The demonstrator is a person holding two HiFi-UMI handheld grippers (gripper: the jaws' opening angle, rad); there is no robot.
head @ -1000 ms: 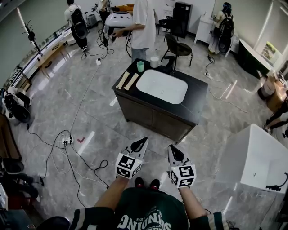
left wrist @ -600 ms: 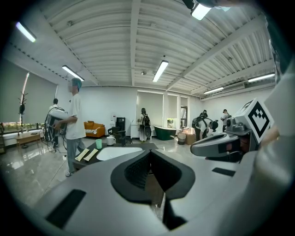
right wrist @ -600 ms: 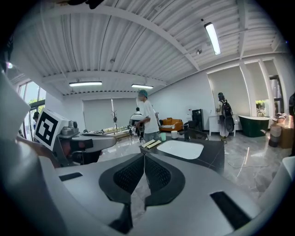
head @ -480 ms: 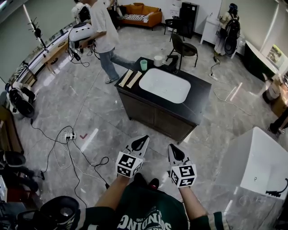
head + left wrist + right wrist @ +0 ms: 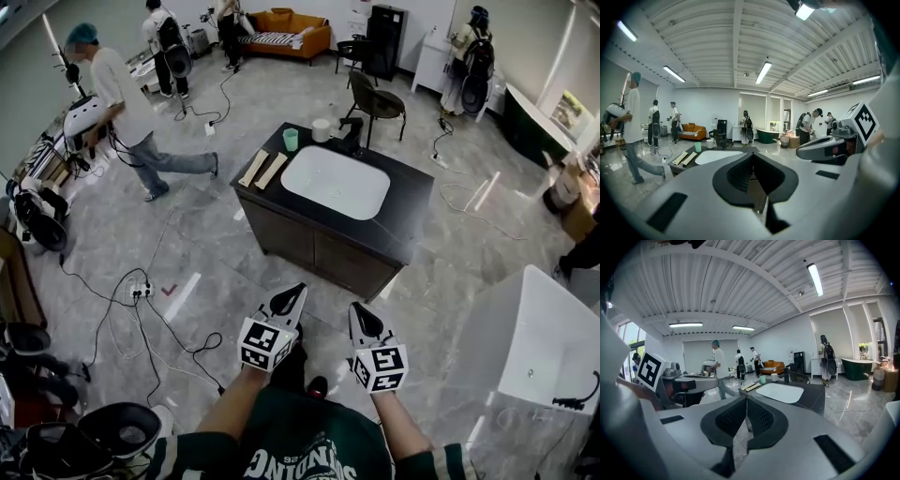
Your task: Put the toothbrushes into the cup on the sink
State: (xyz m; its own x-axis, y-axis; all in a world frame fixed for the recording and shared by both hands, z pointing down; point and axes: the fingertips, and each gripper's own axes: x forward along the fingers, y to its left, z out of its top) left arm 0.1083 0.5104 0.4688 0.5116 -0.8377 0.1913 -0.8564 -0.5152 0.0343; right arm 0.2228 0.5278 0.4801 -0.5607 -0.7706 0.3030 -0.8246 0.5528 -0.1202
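A dark vanity cabinet [image 5: 309, 239] with a white sink basin [image 5: 336, 182] stands ahead of me on the marble floor. On its far left corner stands a green cup [image 5: 292, 139] with a white cup [image 5: 322, 129] beside it. Two pale toothbrush packs [image 5: 263, 170] lie on the counter left of the basin. Both grippers hang well short of the cabinet, over the floor. My left gripper [image 5: 293, 299] is shut and empty. My right gripper [image 5: 361, 317] is shut and empty too. The left gripper view shows the green cup [image 5: 698, 146] and the packs [image 5: 685, 158] far off.
A person [image 5: 127, 117] walks across the floor at far left. Cables and a power strip [image 5: 141, 292] lie on the floor to my left. A black chair [image 5: 373, 98] stands behind the cabinet, a white tub [image 5: 548, 342] at right, an orange sofa [image 5: 287, 25] at the back.
The person who stood behind the cabinet has walked off to the left. The view has shifted slightly toward the cabinet. Both grippers keep their pose, shut.
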